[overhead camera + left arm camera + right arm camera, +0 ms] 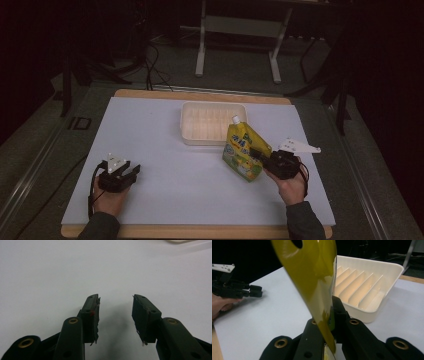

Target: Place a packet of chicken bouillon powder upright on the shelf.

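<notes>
A yellow-green spouted refill pouch (242,150) with a white cap stands tilted on the white table sheet, just in front of the cream ribbed tray (214,122). My right gripper (257,153) is shut on the pouch's right edge; in the right gripper view the pouch (314,277) rises between the jaws, with the tray (372,277) behind it. My left gripper (132,173) rests at the front left of the sheet, open, with nothing between its fingers (91,315). The left gripper (255,293) also appears far off in the right gripper view.
The white sheet (165,150) covers a wooden table top whose edge (200,231) shows at the front. Dark floor, cables and a grey stand frame (240,40) lie beyond the far edge.
</notes>
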The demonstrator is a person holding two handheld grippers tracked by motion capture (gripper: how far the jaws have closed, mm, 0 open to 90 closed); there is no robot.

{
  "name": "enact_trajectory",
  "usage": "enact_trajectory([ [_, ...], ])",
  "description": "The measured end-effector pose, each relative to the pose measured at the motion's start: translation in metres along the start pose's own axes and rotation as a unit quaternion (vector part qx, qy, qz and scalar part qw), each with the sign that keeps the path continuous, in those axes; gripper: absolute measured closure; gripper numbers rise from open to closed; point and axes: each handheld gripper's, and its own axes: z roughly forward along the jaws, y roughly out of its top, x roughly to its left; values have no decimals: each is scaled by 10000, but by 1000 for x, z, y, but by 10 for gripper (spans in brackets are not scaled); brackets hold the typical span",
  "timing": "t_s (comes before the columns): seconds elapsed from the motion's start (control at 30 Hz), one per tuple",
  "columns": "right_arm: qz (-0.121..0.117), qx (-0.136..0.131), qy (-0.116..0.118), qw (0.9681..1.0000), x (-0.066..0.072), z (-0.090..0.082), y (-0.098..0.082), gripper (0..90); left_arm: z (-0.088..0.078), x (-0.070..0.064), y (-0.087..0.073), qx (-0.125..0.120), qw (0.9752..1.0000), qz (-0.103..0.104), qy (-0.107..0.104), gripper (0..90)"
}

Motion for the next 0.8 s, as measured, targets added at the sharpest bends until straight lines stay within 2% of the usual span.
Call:
enact_trajectory([
  [0.27, 114, -170, -128, 9997, -2, 0, 6, 900, 0, 0, 0, -1, 10000, -9, 2, 568],
  [0.43, -11, -17, -113, 9999, 1, 6, 11, 899, 0, 0, 0, -8, 10000, -8, 2, 568],
  [0.6, -22, -55, -234, 9997, 3, 13, 14, 899, 0, 0, 0, -3, 10000, -3, 1, 568],
  [0.8, 60, -232, -432, 9988, 4, 17, 19, 899, 0, 0, 0, -10, 10000, -7, -1, 568],
])
